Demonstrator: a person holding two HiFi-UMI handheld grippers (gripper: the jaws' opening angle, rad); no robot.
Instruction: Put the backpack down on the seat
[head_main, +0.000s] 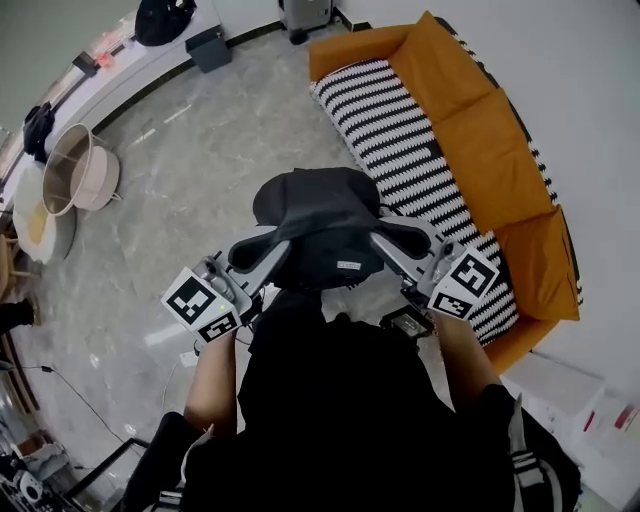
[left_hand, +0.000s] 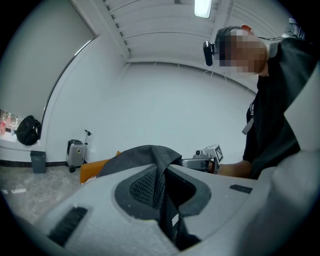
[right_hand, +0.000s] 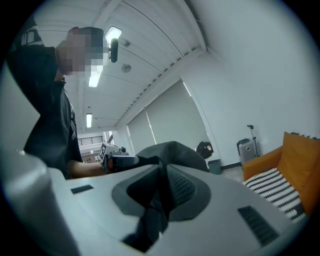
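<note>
A black backpack (head_main: 320, 225) hangs in the air in front of the person, over the marble floor just left of the sofa. My left gripper (head_main: 262, 250) is shut on the backpack's left side, and my right gripper (head_main: 392, 238) is shut on its right side. In the left gripper view, a fold of black backpack fabric (left_hand: 145, 157) is pinched between the jaws of the left gripper (left_hand: 162, 185). The right gripper view shows the backpack strap (right_hand: 175, 152) clamped in the right gripper (right_hand: 160, 192). The sofa's black-and-white striped seat (head_main: 400, 130) lies to the right, with nothing on it.
Orange back cushions (head_main: 480, 130) line the sofa's far side against the wall. A round beige tub (head_main: 80, 165) stands on the floor at left. A grey bin (head_main: 208, 47), a small suitcase (head_main: 303, 15) and a black bag (head_main: 163, 18) sit along the far wall.
</note>
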